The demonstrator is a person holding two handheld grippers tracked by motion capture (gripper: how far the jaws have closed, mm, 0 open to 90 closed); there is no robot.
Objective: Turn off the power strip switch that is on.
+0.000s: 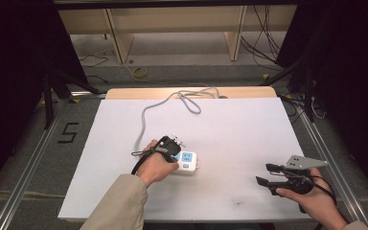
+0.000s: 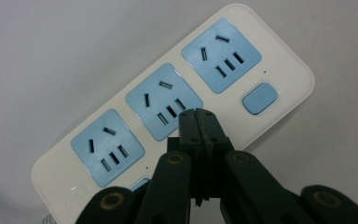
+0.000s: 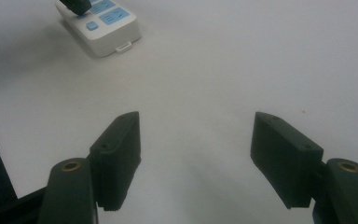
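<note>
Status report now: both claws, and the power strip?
Left claw shut, empty, over power strip. Right claw open, empty, apart from strip. Nothing in the way.

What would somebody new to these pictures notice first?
Most likely the white power strip with three pale blue sockets, lying near the middle of the white table, its grey cord snaking toward the far edge. The left gripper hovers over it with jaws closed. The right gripper waits open near the table's right front corner.
</note>
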